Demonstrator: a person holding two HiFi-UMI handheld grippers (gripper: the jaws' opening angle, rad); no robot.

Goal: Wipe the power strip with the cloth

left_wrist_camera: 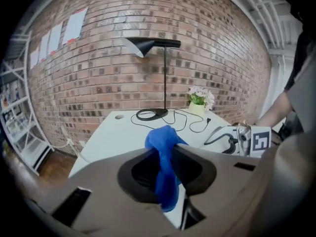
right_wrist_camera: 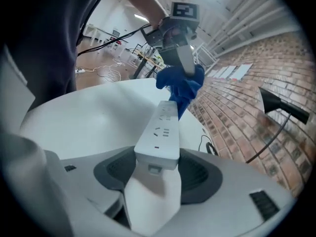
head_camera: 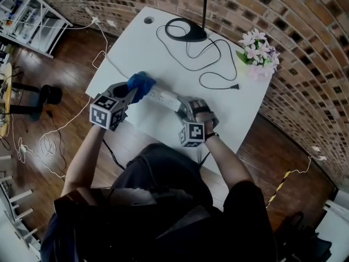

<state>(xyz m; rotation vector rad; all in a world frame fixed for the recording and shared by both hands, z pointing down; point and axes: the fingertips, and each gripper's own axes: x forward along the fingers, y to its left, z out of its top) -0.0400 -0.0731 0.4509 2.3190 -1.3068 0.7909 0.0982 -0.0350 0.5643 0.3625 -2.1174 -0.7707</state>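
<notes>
A white power strip (head_camera: 163, 98) lies lengthwise between my two grippers over the white table (head_camera: 136, 48). My right gripper (head_camera: 182, 105) is shut on its near end; in the right gripper view the power strip (right_wrist_camera: 160, 132) sits clamped between the jaws of the right gripper (right_wrist_camera: 157, 157) and angles away from me. My left gripper (head_camera: 133, 91) is shut on a bunched blue cloth (head_camera: 142, 84). In the left gripper view the cloth (left_wrist_camera: 165, 167) hangs through the jaws of the left gripper (left_wrist_camera: 165, 154). The cloth (right_wrist_camera: 182, 85) meets the strip's far end.
A black desk lamp's base (head_camera: 185, 30) stands at the table's far side, its black cable (head_camera: 218, 64) looping to a loose plug (head_camera: 234, 86). A pot of pink flowers (head_camera: 259, 53) sits at the far right corner. White cables (head_camera: 49, 141) trail over the wooden floor at left.
</notes>
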